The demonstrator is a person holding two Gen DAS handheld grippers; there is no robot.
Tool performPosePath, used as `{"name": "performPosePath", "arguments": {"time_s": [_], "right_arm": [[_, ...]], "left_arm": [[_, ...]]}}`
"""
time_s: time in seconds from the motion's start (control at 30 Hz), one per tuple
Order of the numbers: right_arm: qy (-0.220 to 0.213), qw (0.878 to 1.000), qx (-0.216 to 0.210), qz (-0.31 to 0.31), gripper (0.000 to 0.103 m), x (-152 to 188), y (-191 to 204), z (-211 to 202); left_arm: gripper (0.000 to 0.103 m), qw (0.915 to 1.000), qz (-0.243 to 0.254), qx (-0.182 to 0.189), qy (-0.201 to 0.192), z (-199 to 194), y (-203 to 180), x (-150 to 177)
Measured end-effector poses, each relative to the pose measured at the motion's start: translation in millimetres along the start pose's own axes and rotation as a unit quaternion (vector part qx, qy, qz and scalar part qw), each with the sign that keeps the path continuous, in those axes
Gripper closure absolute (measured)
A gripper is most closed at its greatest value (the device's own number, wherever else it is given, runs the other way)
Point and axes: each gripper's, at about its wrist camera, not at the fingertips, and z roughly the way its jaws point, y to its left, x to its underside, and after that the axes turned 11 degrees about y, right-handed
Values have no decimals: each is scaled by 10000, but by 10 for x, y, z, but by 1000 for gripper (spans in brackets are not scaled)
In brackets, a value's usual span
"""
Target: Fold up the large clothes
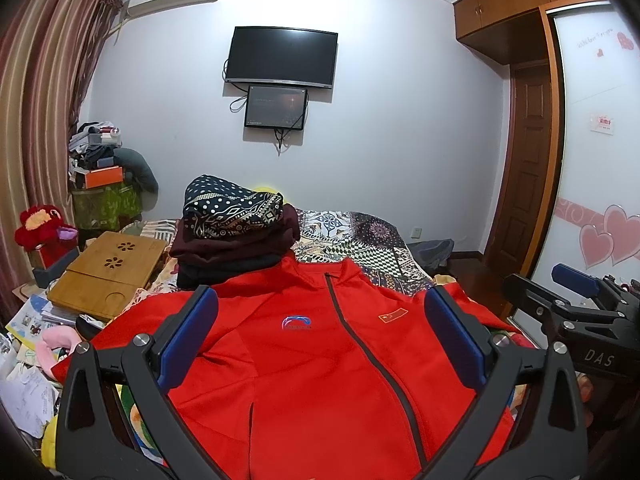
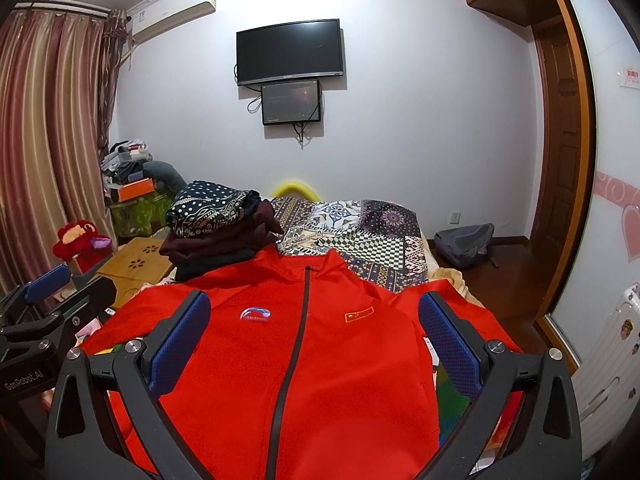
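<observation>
One red jacket [image 1: 320, 360] lay flat, one clothes pile [image 1: 236, 232] at 11 o'clock; both grippers, left [image 1: 320, 336] and right [image 2: 316, 340], gaped open, empty.

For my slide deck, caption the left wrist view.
Open left gripper above a flat red jacket on the bed, folded clothes stacked behind.

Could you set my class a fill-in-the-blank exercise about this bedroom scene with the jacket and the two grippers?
1. The jacket spread on the bed is ____ in colour.
2. The jacket's zipper is ____ up to the collar.
3. Both the left gripper and the right gripper have their jaws ____, holding nothing.
4. Behind the jacket sits a pile of ____ clothes.

Missing words: red; closed; open; folded
</observation>
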Motion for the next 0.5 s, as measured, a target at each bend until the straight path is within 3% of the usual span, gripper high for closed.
{"name": "performPosePath", "arguments": {"time_s": [0.5], "right_arm": [[18,10000,3,-35,0,12,30,-2]], "left_arm": [[0,10000,-20,9,16,-8,14,11]]}}
